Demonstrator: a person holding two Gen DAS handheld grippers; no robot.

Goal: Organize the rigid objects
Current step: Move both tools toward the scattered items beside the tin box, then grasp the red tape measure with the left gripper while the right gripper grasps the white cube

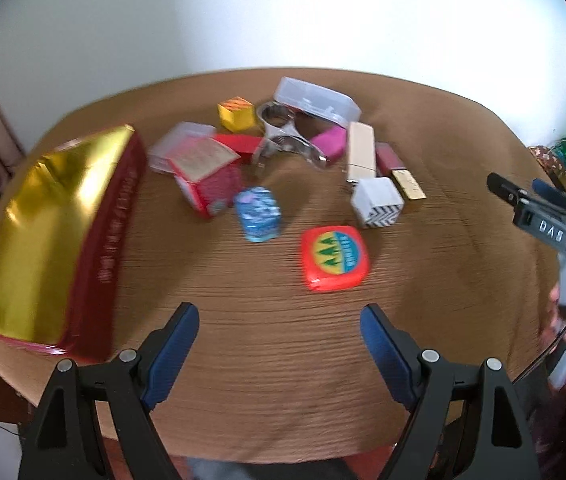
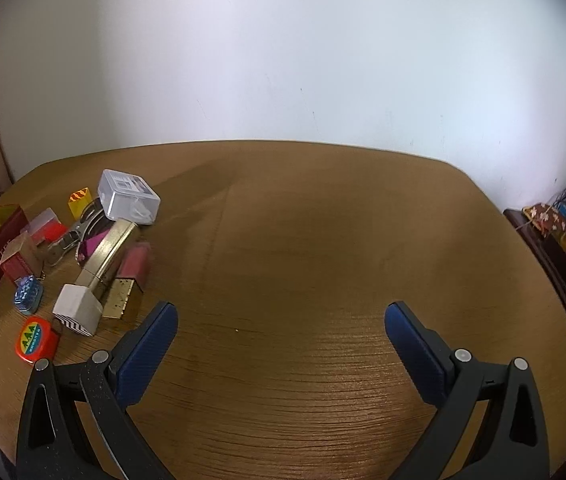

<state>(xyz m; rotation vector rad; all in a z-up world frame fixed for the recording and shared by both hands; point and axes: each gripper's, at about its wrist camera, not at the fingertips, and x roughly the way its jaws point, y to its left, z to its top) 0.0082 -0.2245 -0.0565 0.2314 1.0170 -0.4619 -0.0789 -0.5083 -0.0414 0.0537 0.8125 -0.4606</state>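
Left wrist view: the left claw [image 1: 279, 326] hangs spread wide and empty above the desk [image 1: 243, 380]. Nothing looks sorted yet. The red-and-gold tray [image 1: 39, 240] at the left shows only its gold lining, empty as far as visible. The objects lie loose beside it: orange tape measure [image 1: 335, 258], blue patterned tin [image 1: 258, 214], clear plastic case [image 1: 317, 98], metal clip [image 1: 283, 136], small boxes.

Right wrist view: the right claw [image 2: 281, 330] is likewise spread and holding nothing, over bare desk. The cluster sits well apart at the left; the clear case's contents are unclear.
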